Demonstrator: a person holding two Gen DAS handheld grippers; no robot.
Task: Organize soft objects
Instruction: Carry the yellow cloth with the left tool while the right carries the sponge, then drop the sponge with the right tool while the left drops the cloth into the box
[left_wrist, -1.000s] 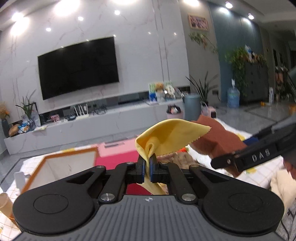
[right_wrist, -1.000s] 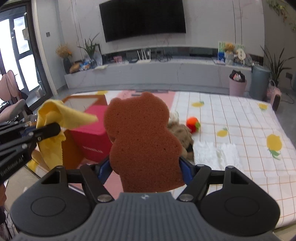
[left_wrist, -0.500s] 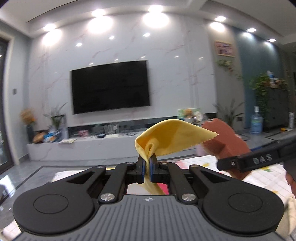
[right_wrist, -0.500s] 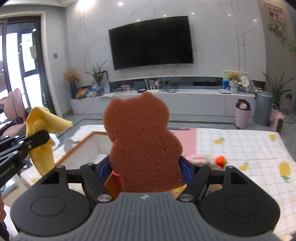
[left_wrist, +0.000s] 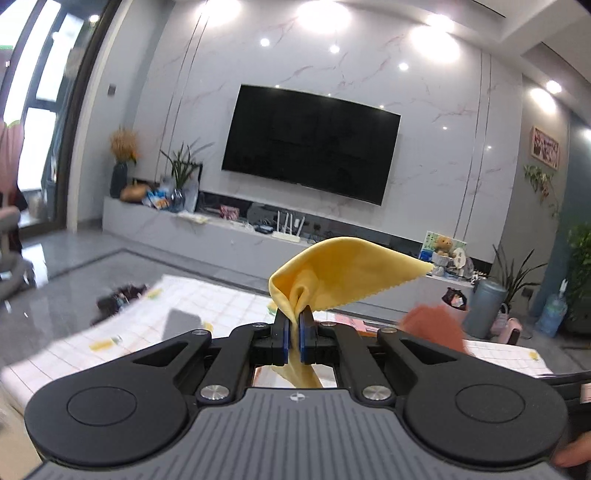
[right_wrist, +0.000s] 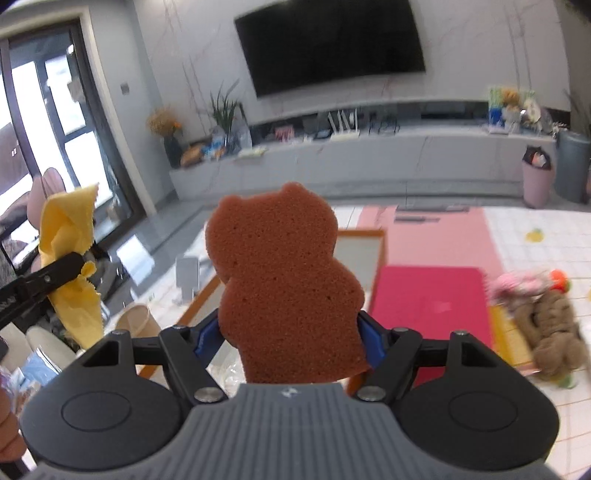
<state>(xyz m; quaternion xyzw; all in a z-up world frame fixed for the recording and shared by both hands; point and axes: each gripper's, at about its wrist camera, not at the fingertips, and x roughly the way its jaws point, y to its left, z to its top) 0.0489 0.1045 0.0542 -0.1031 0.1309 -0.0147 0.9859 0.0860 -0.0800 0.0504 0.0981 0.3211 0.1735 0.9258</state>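
My left gripper (left_wrist: 294, 334) is shut on a yellow cloth (left_wrist: 343, 273), which sticks up and to the right above the jaws. The cloth also shows in the right wrist view (right_wrist: 72, 258), held at the far left. My right gripper (right_wrist: 290, 334) is shut on a brown bear-shaped sponge (right_wrist: 284, 280), held upright in the air. The sponge appears blurred at the right in the left wrist view (left_wrist: 432, 326). Both grippers are raised above the table.
An open box with an orange rim (right_wrist: 364, 236) and a red box (right_wrist: 428, 299) stand on the checked tablecloth (right_wrist: 546, 251). A brown plush toy (right_wrist: 550, 332) and an orange ball (right_wrist: 559, 278) lie at the right. A paper cup (right_wrist: 136, 323) stands at the left.
Both grippers have swung to the left with their loads. The left view now faces the TV wall and the table's left part; the right view has tilted down toward the boxes.
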